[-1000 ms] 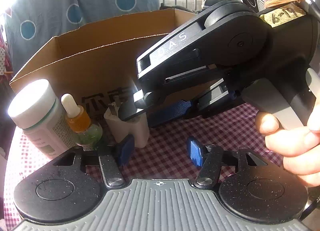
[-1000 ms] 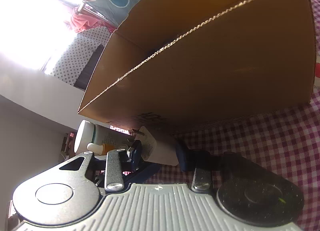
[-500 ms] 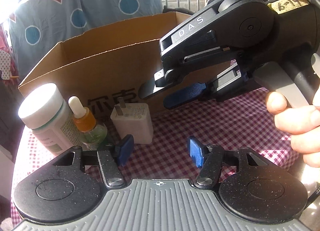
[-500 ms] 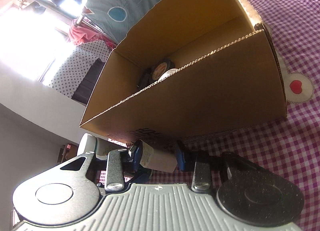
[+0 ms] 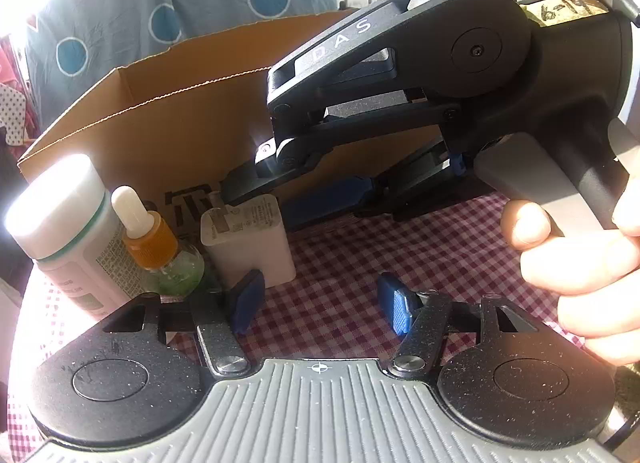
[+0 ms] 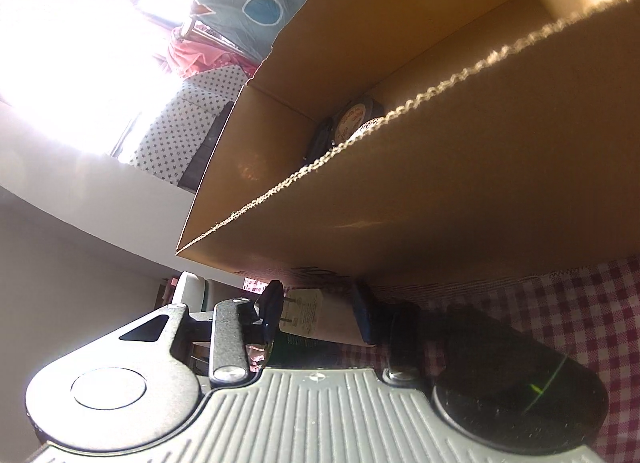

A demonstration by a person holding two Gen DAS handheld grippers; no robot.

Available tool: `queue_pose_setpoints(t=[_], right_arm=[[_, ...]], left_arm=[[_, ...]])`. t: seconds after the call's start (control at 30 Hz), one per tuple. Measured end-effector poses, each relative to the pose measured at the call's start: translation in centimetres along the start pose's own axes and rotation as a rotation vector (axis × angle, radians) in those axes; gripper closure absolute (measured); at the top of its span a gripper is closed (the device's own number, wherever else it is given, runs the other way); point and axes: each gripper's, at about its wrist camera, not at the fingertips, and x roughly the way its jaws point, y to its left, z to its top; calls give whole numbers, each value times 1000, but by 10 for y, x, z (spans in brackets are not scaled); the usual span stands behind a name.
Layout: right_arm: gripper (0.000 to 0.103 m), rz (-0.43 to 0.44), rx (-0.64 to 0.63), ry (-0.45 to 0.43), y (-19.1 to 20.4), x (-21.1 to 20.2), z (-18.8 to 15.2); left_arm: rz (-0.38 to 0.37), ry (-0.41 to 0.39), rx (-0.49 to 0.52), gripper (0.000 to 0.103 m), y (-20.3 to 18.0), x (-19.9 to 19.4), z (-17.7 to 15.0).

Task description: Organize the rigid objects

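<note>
On the bench, covered by a red-and-white checked cloth (image 5: 352, 263), a white plug-in charger (image 5: 248, 243) stands with its prongs up, just in front of an open cardboard box (image 5: 168, 131). The right gripper (image 6: 320, 309) lies tipped on its side with its fingers (image 6: 365, 317) spread to either side of the charger; one blue pad reaches over the prong end while the other sits at the body's far side (whether either pad actually presses the casing I cannot tell). The left gripper (image 5: 320, 303) hovers low in front, its fingers (image 5: 394, 309) wide apart and holding nothing, the left pad just beside the charger's base. Left of the charger stand a small dropper bottle (image 5: 154, 243) with an orange collar and a white-capped jar (image 5: 68, 223), close together. Inside the box the right wrist view shows a dark tape roll (image 6: 358, 117) behind the front wall.
</note>
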Motion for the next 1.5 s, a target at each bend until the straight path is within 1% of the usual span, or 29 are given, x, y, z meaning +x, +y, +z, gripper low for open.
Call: queue_pose_setpoints(t=[0.13,0.2,0.3,0.43,0.53,0.6,0.7,0.83,0.9,1.1,1.27,1.47,1.5], right_arm=[[62,27,35,24,-7,-4,-2],[62,27,43,24,-9,-5,-3],[62,4,43,5,-11,-12,-5],[62,7,58,-24,-14,-26,-10],[59,3,75,-33,-11,-33,-14],[55,-3,84,-41,-7,-33,-16],[55,-26,96,-52,-3,-32,-18],[53,-96,93,-53,9,-19,-18],[47,-126,71,-50,17,-15,-17],[37,-242,-42,-35,49,3,-11],[37,-364,-114,-11,65,21,-6],[37,-440,-161,35,75,48,-6],[37,-437,-162,40,75,50,-6]], left_arm=[[-4,-17,37,40,-6,0,-2],[-4,-15,38,40,-6,-1,-1],[-1,-8,33,40,-4,-2,-2],[13,-15,43,40,-7,-8,-6],[19,-18,47,39,-8,-14,-10],[19,-23,51,39,-9,-18,-13],[24,-38,57,37,-9,-25,-17],[21,-53,52,36,-5,-34,-21],[23,-60,49,35,-2,-38,-23],[22,-63,9,35,15,-42,-25],[12,-65,-18,35,23,-42,-26],[3,-71,-38,35,29,-43,-26],[0,-71,-43,35,31,-42,-25]])
